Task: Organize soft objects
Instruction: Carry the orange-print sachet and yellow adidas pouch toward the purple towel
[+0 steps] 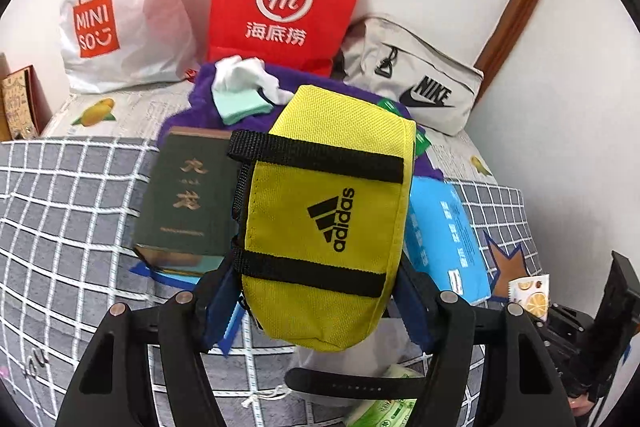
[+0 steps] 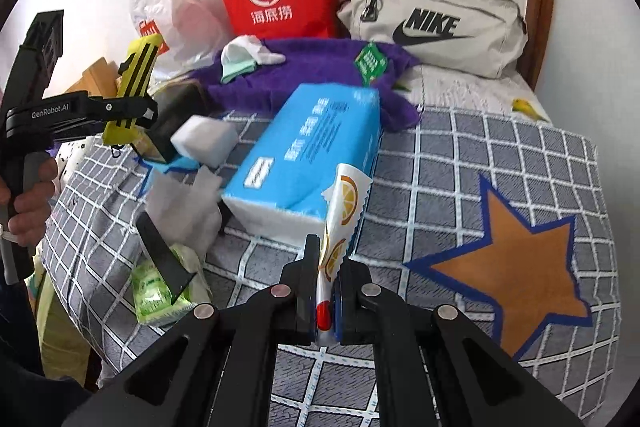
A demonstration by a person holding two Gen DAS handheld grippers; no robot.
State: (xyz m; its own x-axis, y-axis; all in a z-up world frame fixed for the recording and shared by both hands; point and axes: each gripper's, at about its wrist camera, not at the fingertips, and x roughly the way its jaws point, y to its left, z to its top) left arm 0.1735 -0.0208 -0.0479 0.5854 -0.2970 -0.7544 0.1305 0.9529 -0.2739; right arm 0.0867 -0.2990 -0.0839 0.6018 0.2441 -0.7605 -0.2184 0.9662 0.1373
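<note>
Yellow pouch (image 1: 320,227) clamped between left jaws.

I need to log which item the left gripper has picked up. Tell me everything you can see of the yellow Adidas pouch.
The yellow Adidas pouch is a small woven-fabric bag, rounded at its ends, with two black webbing straps across its face and a black Adidas logo between them. It is lifted off the bed, held between the left gripper fingers, which clamp its two sides near the lower strap. In the right wrist view it shows edge-on and looks flat. Nothing else visibly touches it.
</note>
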